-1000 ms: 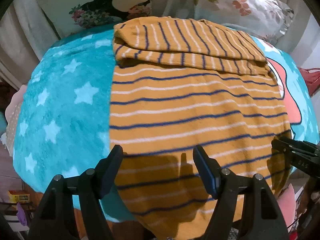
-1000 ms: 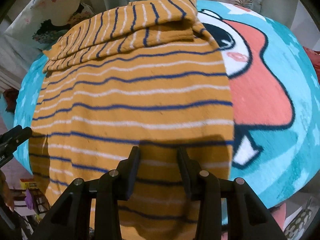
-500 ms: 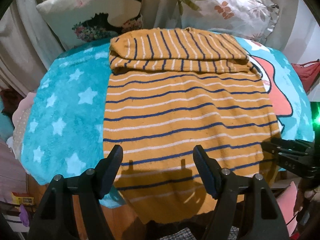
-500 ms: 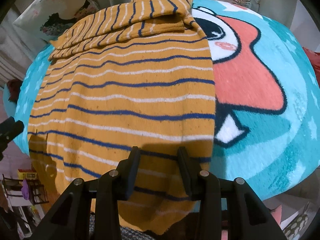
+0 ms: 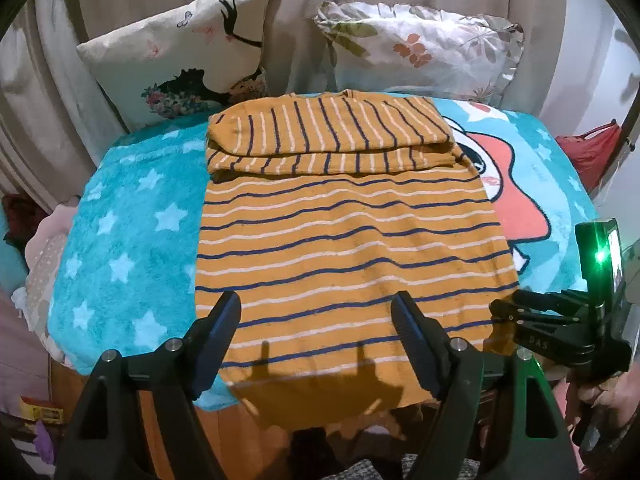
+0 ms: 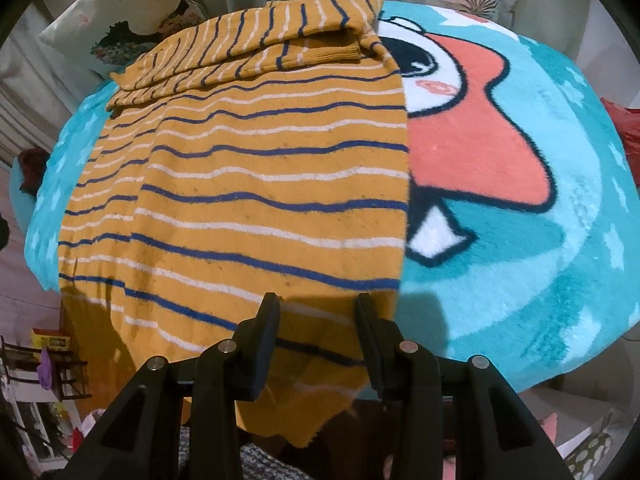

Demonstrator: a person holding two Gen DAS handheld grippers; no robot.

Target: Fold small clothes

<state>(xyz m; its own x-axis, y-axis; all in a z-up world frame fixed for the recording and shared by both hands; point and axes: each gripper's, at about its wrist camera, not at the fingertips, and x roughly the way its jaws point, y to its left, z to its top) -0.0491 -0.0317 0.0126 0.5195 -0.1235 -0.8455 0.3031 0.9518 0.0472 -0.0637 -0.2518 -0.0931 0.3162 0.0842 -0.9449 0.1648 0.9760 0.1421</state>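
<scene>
Two grippers hang over the near hem of one small garment, and neither has hold of anything. The left gripper [image 5: 316, 316] has its jaws spread wide, empty, with the striped sweater [image 5: 344, 248] lying flat ahead of and below it. The right gripper [image 6: 316, 316] has its jaws parted more narrowly, also empty, poised over the sweater's near right corner, where the hem droops past the edge of the bed.

The sweater is spread on a turquoise blanket [image 5: 120, 240], hem towards the grippers and neck end farthest from them. Its sleeves [image 5: 320, 136] are laid across the far end in a neat stacked band, which I'd read as the first fold already made, tucked in so the body forms a plain rectangle. Beyond that band, two pillows [image 5: 180, 64] lean against a curtain.

Judging by how they sit, one gripper at each near corner, the likely next step is to pinch the hem at both sides and carry it away towards the sleeve band. The overhanging hem offers a free edge for the jaws to close on.
</scene>
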